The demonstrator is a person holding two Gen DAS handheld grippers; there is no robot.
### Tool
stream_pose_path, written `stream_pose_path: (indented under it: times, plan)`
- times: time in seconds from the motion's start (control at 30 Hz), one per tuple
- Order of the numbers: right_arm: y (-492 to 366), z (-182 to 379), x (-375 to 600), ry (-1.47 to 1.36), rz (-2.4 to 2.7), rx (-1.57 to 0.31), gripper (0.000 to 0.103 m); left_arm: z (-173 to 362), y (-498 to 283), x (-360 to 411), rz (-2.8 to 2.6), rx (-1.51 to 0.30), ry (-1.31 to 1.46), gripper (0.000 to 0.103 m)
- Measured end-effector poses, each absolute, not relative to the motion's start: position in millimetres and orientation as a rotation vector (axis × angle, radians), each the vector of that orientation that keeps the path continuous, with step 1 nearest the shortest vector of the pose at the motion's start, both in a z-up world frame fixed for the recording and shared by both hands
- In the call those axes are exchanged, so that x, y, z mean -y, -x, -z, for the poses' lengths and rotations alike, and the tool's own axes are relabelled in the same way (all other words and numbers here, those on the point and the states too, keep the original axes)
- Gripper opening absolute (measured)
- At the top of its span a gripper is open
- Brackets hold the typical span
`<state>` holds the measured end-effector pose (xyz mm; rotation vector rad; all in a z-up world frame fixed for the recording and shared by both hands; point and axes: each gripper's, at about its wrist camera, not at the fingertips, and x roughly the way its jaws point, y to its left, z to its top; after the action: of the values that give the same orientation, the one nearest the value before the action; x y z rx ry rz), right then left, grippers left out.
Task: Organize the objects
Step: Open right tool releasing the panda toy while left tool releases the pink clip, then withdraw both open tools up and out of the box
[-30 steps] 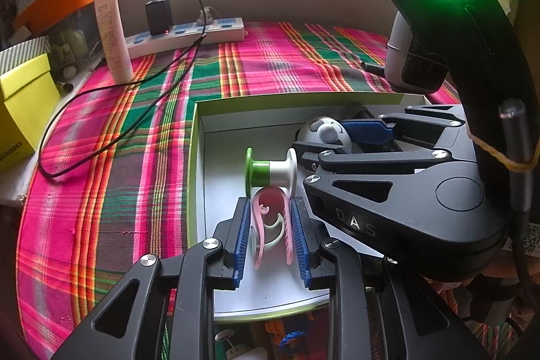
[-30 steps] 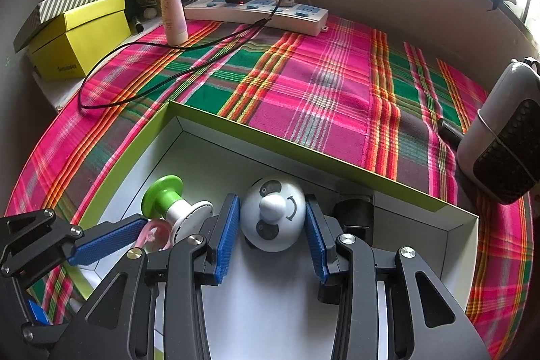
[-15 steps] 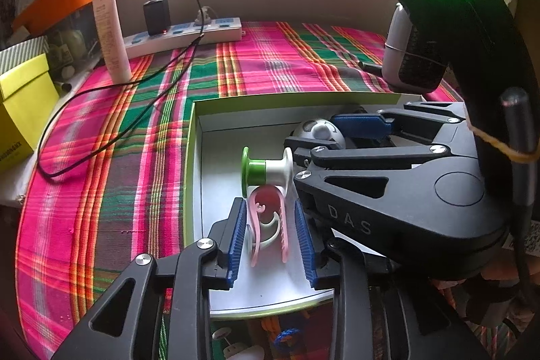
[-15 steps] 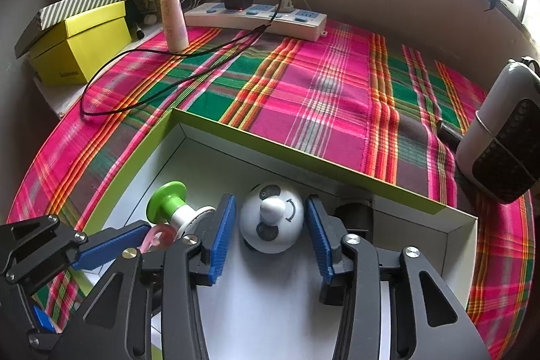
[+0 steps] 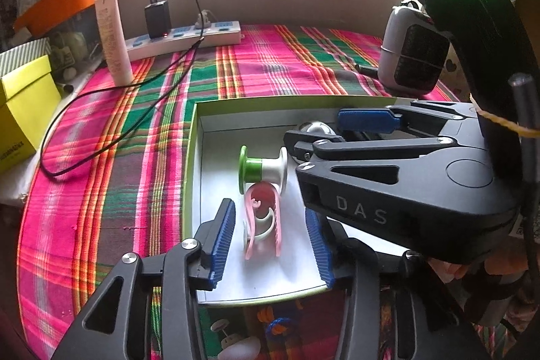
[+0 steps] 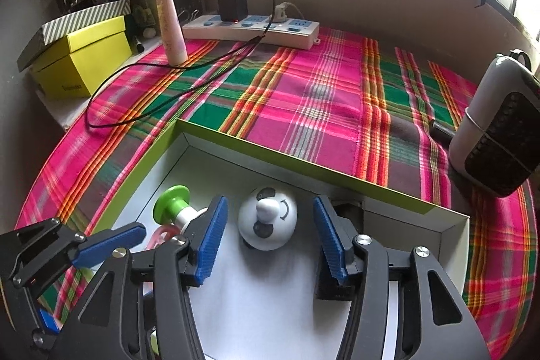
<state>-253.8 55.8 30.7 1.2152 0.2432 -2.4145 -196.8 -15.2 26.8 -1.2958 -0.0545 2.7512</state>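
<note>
Plaid pink-and-green cloth over the table [image 6: 324, 97], sunlit window behind. Near the back wall: white power strip [image 6: 251, 31] with black charger [image 6: 232, 3], upright cream tube [image 6: 169, 22], yellow box [image 6: 82, 58] at left, small white heater [image 6: 496, 130] at right. Toward the front: shallow green-rimmed box lid [image 5: 192, 157], white inside. Within it, left to right: pink hair clip [image 5: 262, 221], green-and-white spool [image 5: 261, 169] just behind the clip, panda-faced white dome [image 6: 267, 218].

Left claw [image 5: 270, 237]: spread wide, blue pads either side of the hair clip, gaps visible on both sides, gripping nothing.

Right claw [image 6: 268, 235]: likewise spread wide, straddling the panda dome, pads clear of it, gripping nothing.
</note>
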Motion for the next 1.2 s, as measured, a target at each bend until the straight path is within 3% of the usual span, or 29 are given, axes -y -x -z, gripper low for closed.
stream_pose_path:
  times: [1.2]
  plan:
    - [170, -62, -92, -1.08, 2.575, -0.115, 0.054, -50, 136, 24, -2.818, 0.092, 1.196, 0.045]
